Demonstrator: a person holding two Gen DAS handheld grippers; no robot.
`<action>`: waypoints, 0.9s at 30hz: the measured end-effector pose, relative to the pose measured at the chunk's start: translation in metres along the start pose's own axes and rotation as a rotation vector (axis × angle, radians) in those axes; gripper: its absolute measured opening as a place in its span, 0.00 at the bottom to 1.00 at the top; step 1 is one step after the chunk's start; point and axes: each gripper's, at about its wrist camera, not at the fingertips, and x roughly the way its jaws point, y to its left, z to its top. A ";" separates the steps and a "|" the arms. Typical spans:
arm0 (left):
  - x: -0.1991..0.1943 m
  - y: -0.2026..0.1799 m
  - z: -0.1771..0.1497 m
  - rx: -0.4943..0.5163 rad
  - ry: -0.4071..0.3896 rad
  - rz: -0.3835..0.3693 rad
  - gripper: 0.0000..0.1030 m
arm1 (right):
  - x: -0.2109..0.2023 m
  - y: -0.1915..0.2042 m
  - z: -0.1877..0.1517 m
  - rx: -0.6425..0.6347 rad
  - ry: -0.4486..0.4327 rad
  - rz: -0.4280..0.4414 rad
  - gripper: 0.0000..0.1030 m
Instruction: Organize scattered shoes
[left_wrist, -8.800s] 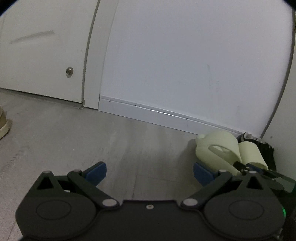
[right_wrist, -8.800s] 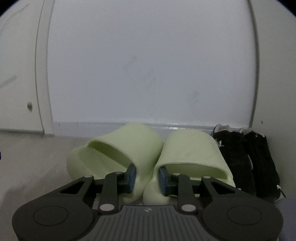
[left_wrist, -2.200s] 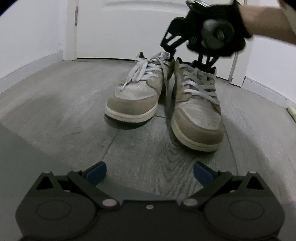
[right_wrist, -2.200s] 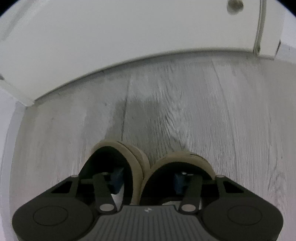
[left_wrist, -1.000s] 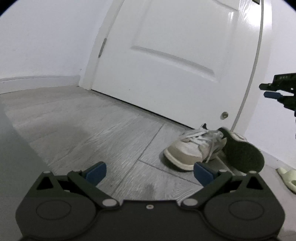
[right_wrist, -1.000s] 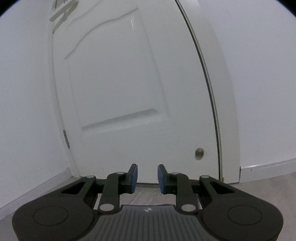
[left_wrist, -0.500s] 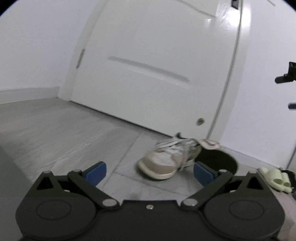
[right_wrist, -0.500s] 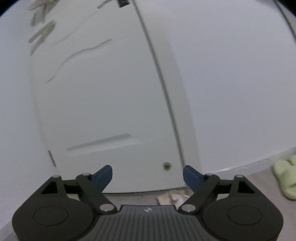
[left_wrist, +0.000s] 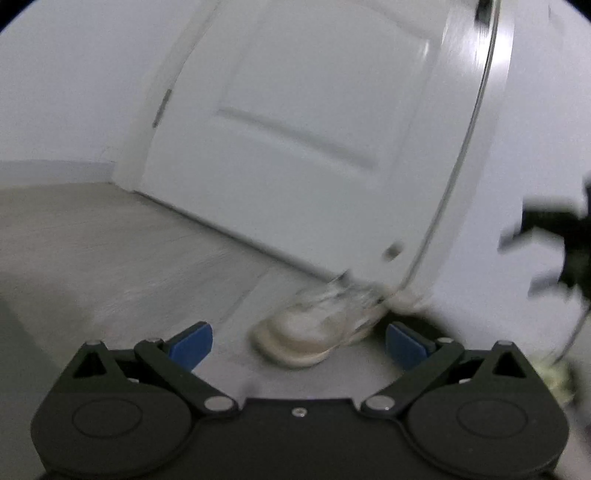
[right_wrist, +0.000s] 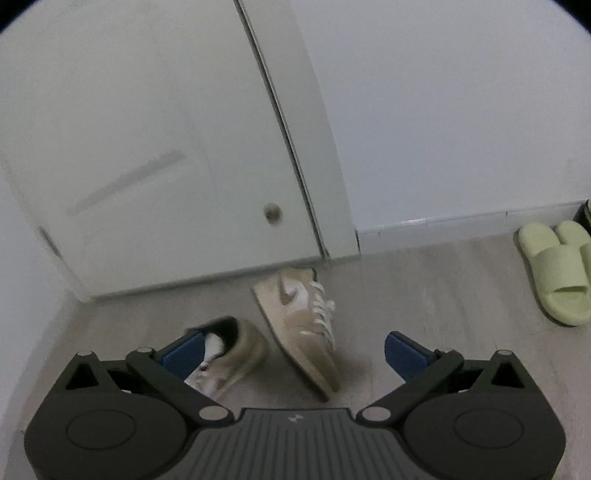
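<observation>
Nearest in the right wrist view, the right gripper (right_wrist: 293, 347) hangs over the grey floor (right_wrist: 436, 295) with its jaws spread as wide as they go and nothing clamped between them; they have just been opening. Below it, short of the white door (right_wrist: 147, 147), two beige sneakers lie apart: the upright sneaker (right_wrist: 225, 354) sits by the left blue pad, its heel opening showing, while the tipped sneaker (right_wrist: 299, 325) lies on its side just beyond, its heel end close to the door's bottom edge. To the right of the door, bare floor runs along the baseboard (right_wrist: 443, 225) to the pale green slides (right_wrist: 557, 273) set near the wall. In the blurred left wrist view, the left gripper (left_wrist: 299, 341) is also wide open and empty, with one sneaker (left_wrist: 317, 328) ahead of it by the door's latch edge and open floor spreading to the left
</observation>
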 end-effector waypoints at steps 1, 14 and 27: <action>0.007 -0.007 0.001 0.059 0.031 0.030 0.99 | 0.020 0.004 0.014 -0.005 -0.013 0.014 0.99; 0.025 0.017 -0.013 -0.258 -0.013 -0.200 0.99 | 0.193 -0.065 -0.025 -0.007 0.143 0.268 0.88; 0.086 -0.001 0.055 -0.343 0.286 -0.071 0.99 | 0.269 -0.048 0.013 -0.025 0.368 0.366 0.76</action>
